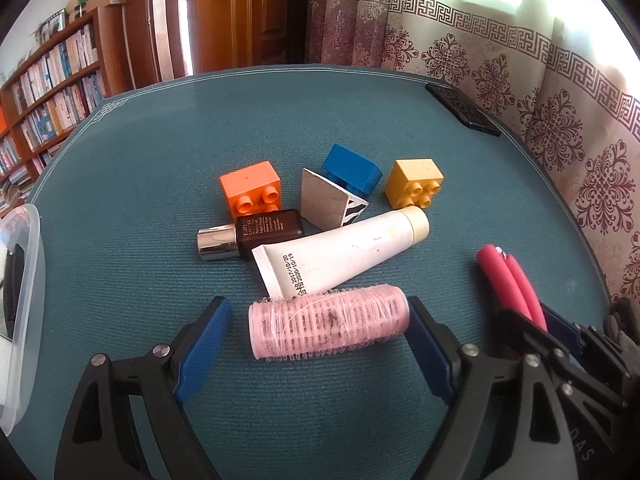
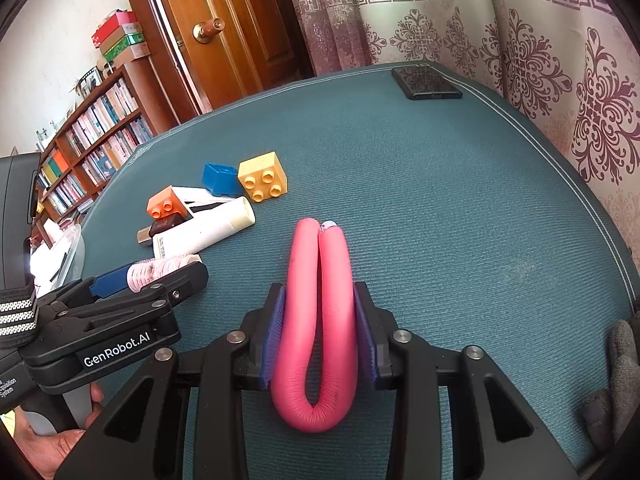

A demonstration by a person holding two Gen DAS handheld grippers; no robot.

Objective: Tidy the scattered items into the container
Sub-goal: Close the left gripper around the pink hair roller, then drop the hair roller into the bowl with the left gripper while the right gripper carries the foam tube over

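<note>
table [image 1: 160,152]: a teal cloth top spreads ahead of both claws, with the loose items lying in a bunch beyond the left claw's tips.
container [image 1: 24,280]: a clear plastic box sits at the far left of the left claw, well apart from the bunch; anything picked up must travel left to reach it.
left claw [image 1: 320,320]: fingers spread apart, one on each side of the pink hair roller [image 1: 330,320]; the right pad looks to be touching the roller's end, the left pad stands just clear.
roller's lie: long axis runs straight across the gap, finger to finger, so closing would likely pinch it end to end.
right claw [image 2: 320,332]: clamped on a folded pink foam stick [image 2: 320,320], bend toward the camera, two ends pointing forward.
white tube [image 1: 340,256]: just beyond the roller, touching or overlapping it, slanting away to the right.
nearer arm: left, by judgement, for roller and box.
</note>
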